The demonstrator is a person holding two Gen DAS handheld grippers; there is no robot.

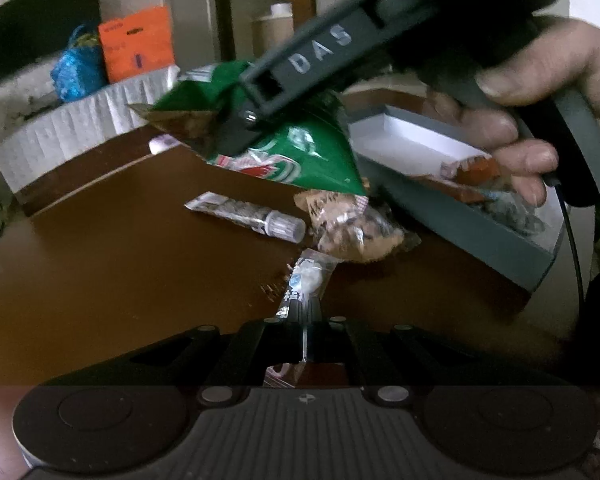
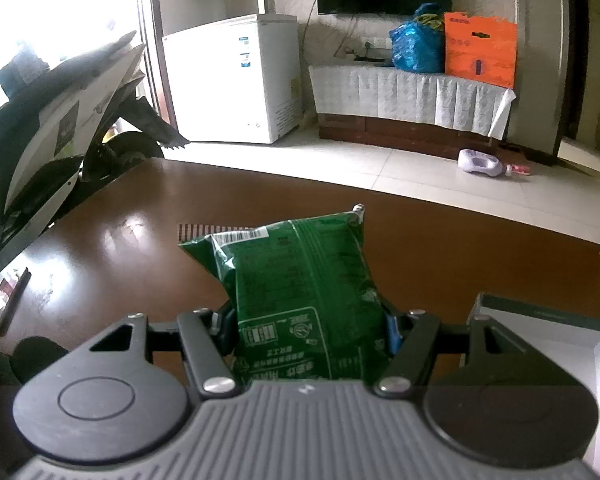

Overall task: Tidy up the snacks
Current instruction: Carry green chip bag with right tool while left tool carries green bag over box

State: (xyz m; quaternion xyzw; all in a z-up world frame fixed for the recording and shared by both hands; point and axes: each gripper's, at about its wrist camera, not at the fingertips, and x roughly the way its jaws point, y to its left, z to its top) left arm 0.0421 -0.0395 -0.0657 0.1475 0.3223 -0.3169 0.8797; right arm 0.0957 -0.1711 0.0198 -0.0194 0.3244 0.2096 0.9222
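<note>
Brown table [image 1: 120, 240]: tube [image 1: 246, 217] beside wrapped snacks [image 1: 352, 228].

worktop [image 2: 100, 240]: dark brown wood-look top, polished, glossy with window glare. green snack bag [image 2: 300, 280]: shiny printed plastic film, creased. right hand-held gripper [image 2: 308, 328]: matt black plastic links, bright metal rivets, ribbed grey body. at 3 o'clock, box [image 1: 460, 232]: matt grey card walls, white inside. tube [image 1: 252, 216]: crinkled foil-look, ribbed white plastic cap. brown snack packet [image 1: 352, 228]: clear glossy wrap.
</note>
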